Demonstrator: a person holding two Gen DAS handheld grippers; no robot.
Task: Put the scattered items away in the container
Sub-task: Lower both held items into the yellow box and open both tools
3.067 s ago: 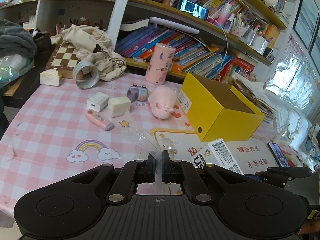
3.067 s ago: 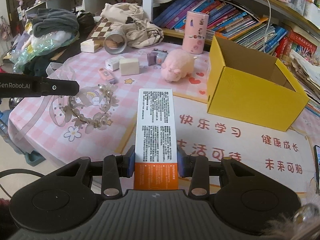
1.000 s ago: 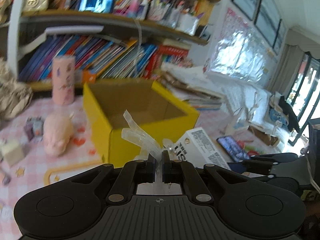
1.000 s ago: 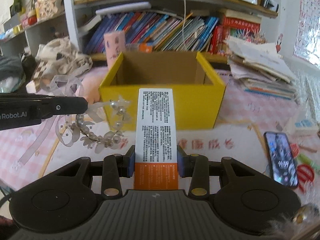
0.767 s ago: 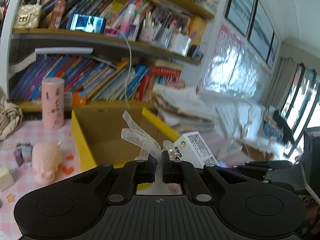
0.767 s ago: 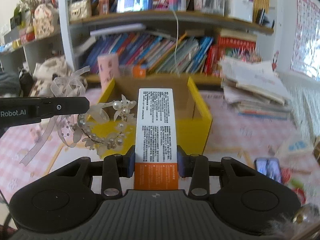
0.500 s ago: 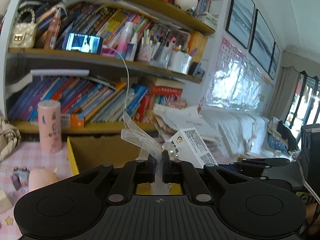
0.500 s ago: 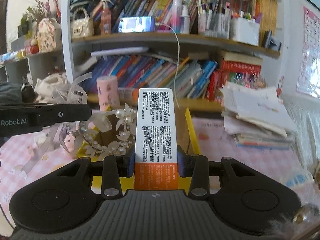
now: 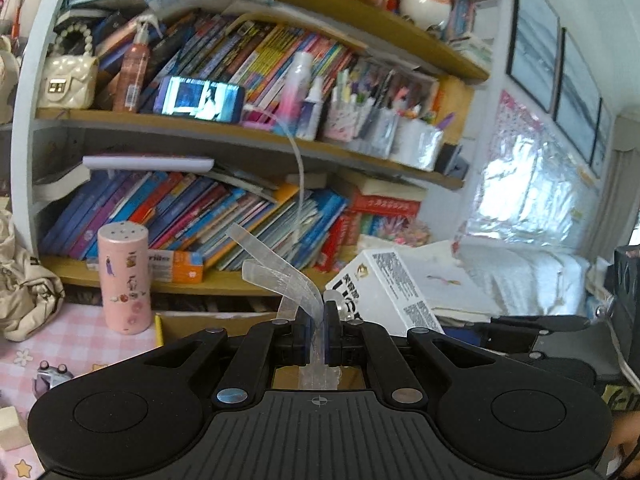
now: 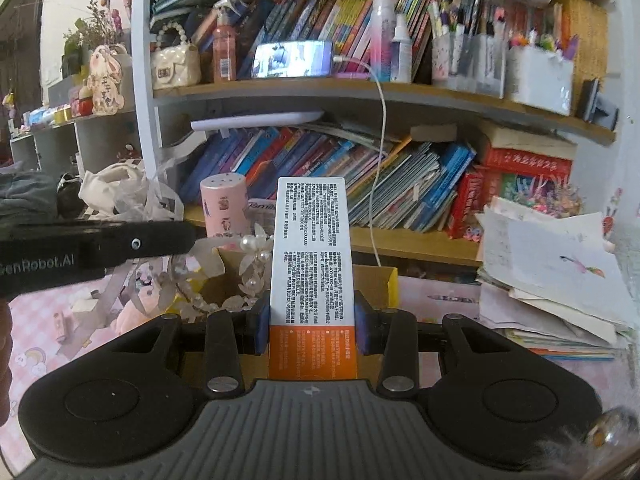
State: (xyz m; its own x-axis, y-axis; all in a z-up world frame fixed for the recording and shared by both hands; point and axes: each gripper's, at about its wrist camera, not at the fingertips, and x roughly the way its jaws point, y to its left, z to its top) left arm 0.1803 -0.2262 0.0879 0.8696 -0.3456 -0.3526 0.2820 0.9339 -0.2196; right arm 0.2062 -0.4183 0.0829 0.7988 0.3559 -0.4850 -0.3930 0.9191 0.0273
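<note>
Left tool point(image 9: 318, 330): your jaws are pinched together on the sheer ribbon point(image 9: 280, 276) of the pearl headband point(image 10: 248, 272), ribbon ends curling up toward 11 o'clock in the left wrist view. From the right wrist view the headband dangles off that tool's tip at 9 o'clock, hanging over the open top of the yellow box point(image 10: 390, 286). Right tool point(image 10: 310, 328): your jaws are clamped on the white-and-orange carton point(image 10: 310, 264), orange end between the pads, white printed end sticking out toward 12 o'clock above the box. In the left wrist view the same carton shows at 3 o'clock of your left tool, tilted. Yellow box sits on the pink checked desk point(image 10: 36, 320), mostly hidden behind both tools; only its rim and inner wall show. Pink tumbler point(image 9: 124, 276) stands upright on the desk at 9 o'clock of the box, near the bookshelf point(image 9: 224, 216). Pink plush pig point(image 10: 132, 312) lies on the desk at 9 o'clock, partly behind the ribbon. Paper stack point(image 10: 552, 276) sits at 3 o'clock.
</note>
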